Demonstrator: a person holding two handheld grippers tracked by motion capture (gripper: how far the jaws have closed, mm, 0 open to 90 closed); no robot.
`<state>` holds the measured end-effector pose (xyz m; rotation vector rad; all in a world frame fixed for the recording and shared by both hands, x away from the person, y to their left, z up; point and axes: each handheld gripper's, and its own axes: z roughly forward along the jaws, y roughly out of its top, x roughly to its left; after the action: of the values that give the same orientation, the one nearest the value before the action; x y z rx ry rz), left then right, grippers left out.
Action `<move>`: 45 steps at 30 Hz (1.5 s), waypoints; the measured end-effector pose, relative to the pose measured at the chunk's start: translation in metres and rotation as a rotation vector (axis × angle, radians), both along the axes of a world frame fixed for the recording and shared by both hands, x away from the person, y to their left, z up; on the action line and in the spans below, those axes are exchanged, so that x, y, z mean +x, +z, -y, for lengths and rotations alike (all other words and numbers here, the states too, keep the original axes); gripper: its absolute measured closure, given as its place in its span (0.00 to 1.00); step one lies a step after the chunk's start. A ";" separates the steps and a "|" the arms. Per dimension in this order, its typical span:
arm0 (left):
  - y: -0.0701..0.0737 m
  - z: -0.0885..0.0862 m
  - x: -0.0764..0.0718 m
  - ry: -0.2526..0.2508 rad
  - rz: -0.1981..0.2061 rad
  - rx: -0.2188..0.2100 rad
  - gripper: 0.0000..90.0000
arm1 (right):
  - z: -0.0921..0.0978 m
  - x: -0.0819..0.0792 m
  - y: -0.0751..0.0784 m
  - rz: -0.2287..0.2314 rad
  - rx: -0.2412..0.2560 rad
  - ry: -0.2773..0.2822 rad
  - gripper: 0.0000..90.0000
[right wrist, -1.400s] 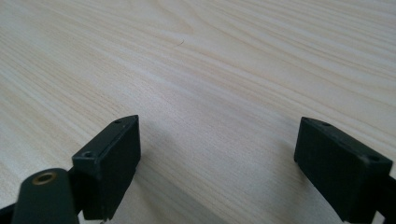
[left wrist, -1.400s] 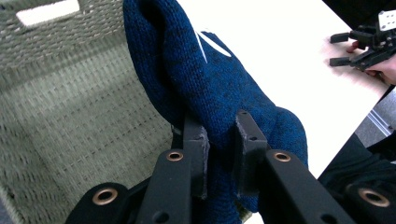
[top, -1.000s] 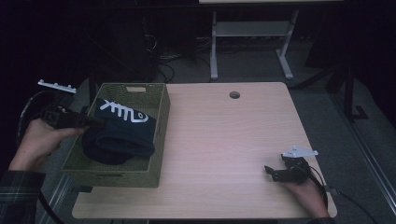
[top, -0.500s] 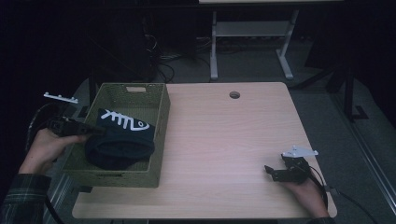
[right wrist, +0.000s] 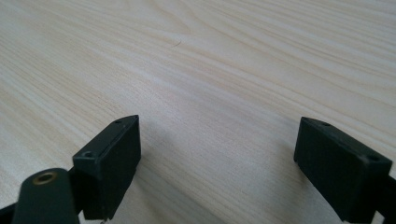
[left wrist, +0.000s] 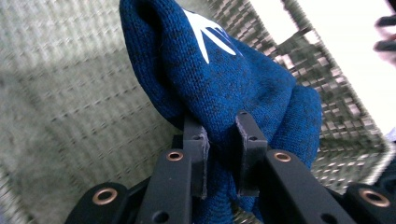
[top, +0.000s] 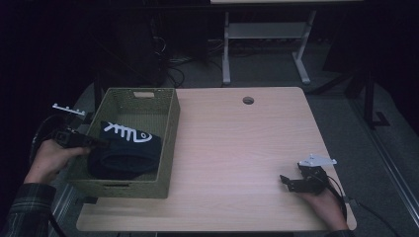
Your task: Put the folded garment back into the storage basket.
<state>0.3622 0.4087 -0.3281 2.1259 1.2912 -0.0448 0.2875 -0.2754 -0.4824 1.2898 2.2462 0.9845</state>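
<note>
Basket [top: 168, 148] on table's left part holds blue knit hat [top: 126, 148]. Left gripper [left wrist: 223, 154] clamps hat fold inside basket. Right gripper [right wrist: 217, 158] wide apart, nothing held, well right of basket.

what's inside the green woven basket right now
A dark blue knit hat with a white fishbone print, pinched by the left gripper. The basket floor under the hat is covered, so anything beneath cannot be seen.

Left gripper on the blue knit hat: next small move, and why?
Probably open the jaws and let go. The left gripper is clamped on a fold of the dark blue knit hat with a white fishbone print, which already lies inside the green woven basket. The right gripper rests open on the wooden table.
</note>
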 end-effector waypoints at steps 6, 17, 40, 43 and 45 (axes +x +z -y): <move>-0.007 0.001 0.003 -0.004 -0.004 0.053 0.85 | 0.000 0.000 0.000 0.001 0.000 0.000 0.16; -0.004 -0.005 0.003 0.070 0.021 0.162 0.64 | 0.000 0.000 0.000 0.000 0.000 0.000 0.16; 0.016 0.020 -0.006 0.094 0.147 0.190 0.21 | 0.000 0.000 0.000 -0.002 -0.002 -0.002 0.15; 0.019 0.029 -0.005 0.078 0.167 0.191 0.19 | 0.000 0.000 0.000 -0.002 -0.002 -0.002 0.15; 0.021 0.038 -0.005 0.064 0.183 0.190 0.17 | 0.000 0.000 0.000 -0.002 -0.002 -0.002 0.15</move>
<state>0.3575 0.3703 -0.3071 2.1856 1.2967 0.3042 0.2876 -0.2754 -0.4825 1.2922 2.2469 0.9802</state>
